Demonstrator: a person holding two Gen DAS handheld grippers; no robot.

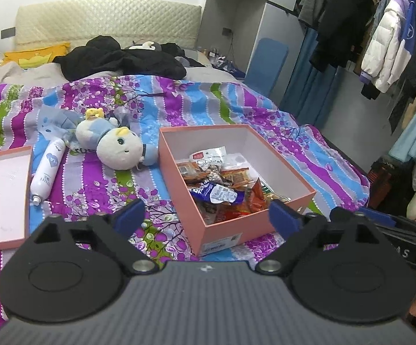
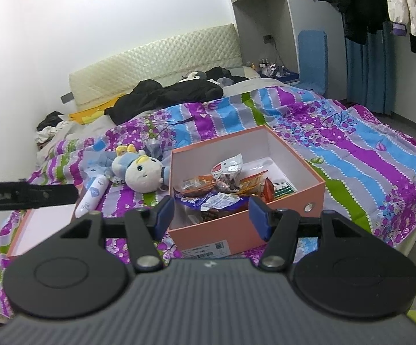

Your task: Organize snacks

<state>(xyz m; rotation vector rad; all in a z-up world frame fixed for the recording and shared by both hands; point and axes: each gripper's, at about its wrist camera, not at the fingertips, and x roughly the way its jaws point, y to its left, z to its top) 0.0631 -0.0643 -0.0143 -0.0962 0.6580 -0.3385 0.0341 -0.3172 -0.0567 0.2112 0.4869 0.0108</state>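
plush doll (image 1: 119,148) by my white spray bottle (image 1: 47,169) on striped floral bedspread (image 1: 107,184), black clothes (image 1: 121,57) near headboard (image 1: 107,20), hanging coats (image 1: 386,37)

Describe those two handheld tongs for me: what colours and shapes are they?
Both look alike. The left tongs have a grey ribbed body with a small white mark, two round black discs, black jointed arms with silver rivets, and blue pads on the tips. The right tongs have the same build. No sleeves or cables are visible.

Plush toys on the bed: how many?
2. A white-and-blue plush toy lies beside the pink box; a black-and-white plush toy lies near the headboard, partly buried in black clothes. More may be hidden.
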